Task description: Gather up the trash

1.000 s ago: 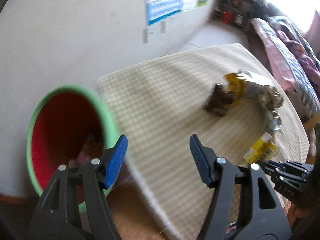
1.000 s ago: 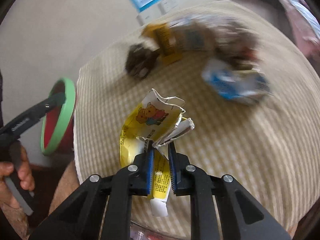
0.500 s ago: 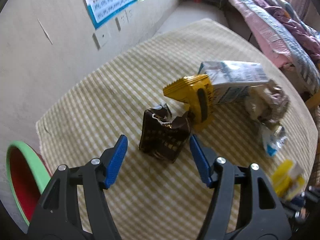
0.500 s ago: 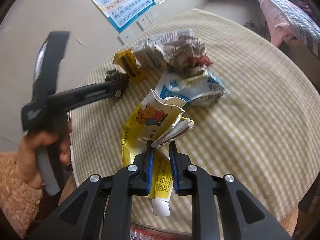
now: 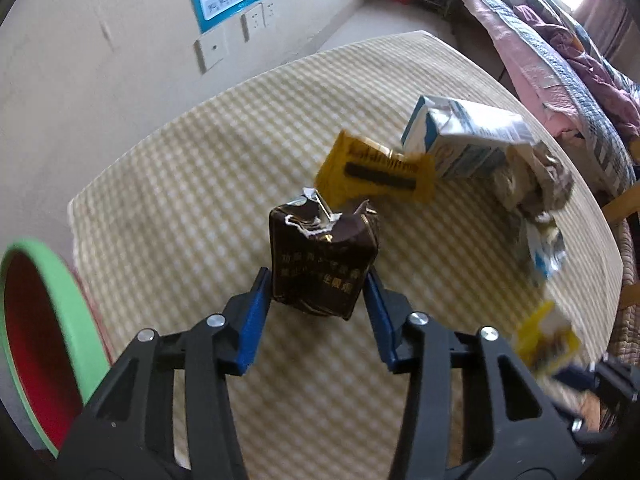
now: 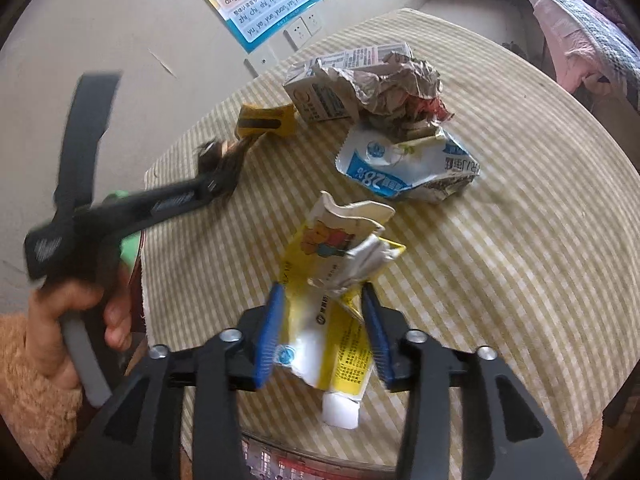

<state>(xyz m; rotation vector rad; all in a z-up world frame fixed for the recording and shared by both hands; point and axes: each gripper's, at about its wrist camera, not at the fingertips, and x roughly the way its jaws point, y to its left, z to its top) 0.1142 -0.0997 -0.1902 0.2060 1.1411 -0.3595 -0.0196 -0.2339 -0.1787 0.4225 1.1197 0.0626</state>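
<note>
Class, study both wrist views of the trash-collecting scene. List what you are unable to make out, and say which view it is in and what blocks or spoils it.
- Bin, left wrist view: its bottom and contents are cut off by the frame edge.
- Brown wrapper, right wrist view: motion blur and the left hand-held gripper cover it.
- Yellow tube, left wrist view: too blurred to read.
- Crumpled paper, right wrist view: what lies beneath it is hidden.
</note>
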